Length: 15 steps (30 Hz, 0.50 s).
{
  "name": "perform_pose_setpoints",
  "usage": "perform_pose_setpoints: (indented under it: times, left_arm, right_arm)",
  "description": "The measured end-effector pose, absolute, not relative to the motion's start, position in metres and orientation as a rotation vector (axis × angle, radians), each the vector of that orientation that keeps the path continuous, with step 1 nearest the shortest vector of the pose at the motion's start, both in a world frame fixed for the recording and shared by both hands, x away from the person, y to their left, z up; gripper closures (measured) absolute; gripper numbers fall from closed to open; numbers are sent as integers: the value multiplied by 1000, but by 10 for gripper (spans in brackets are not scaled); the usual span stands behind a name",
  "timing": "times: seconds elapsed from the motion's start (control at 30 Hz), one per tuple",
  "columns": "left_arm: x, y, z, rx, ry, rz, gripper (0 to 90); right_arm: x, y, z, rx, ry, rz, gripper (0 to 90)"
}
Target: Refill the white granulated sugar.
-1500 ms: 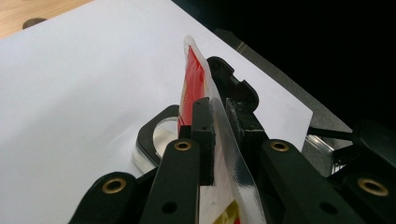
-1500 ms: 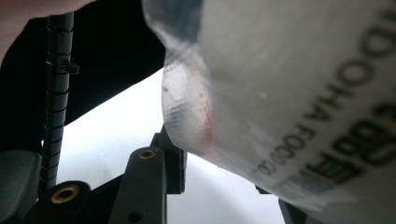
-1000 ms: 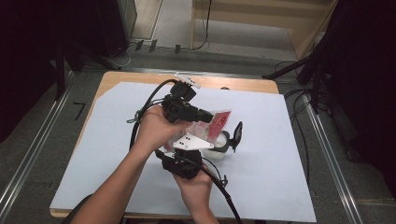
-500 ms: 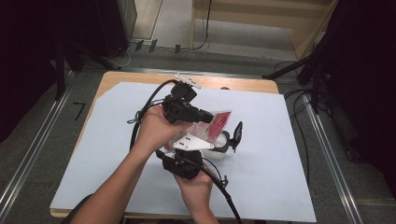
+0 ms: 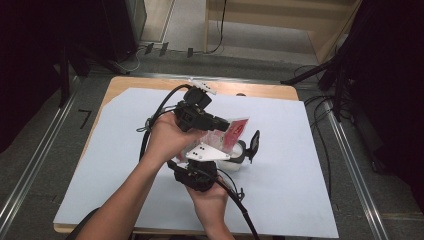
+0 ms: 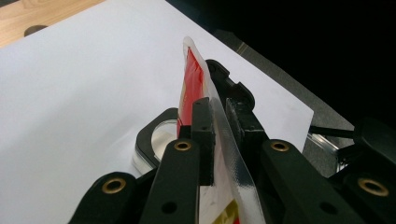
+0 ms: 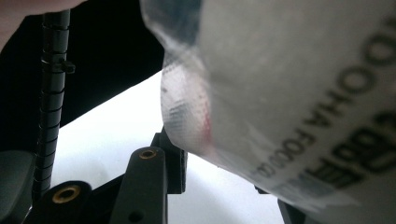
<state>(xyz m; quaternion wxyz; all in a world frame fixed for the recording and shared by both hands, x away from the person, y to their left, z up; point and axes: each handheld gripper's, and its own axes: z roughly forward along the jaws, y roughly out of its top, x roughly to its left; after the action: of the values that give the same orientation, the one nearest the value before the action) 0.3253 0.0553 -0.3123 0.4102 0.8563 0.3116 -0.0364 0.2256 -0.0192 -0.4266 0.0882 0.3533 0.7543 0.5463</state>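
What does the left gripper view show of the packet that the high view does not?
Left gripper view: the left gripper has its fingers closed on the packet edge-on, the clear sealed edge clamped between them, above a black-rimmed container.

High view: both hands, the right gripper below the packet, the container's raised lid, and the whole white sheet on the table.

Both: the red-and-clear packet held off the sheet over the container.
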Motion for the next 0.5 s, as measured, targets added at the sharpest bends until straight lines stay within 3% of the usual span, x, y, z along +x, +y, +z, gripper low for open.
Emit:
perform_pose_setpoints:
  times: [0.5]
  left_arm:
    - [326,53,-311,2155,779,-95,827]
  right_arm:
    - [225,-21,-425,1057,2242,1645,633]
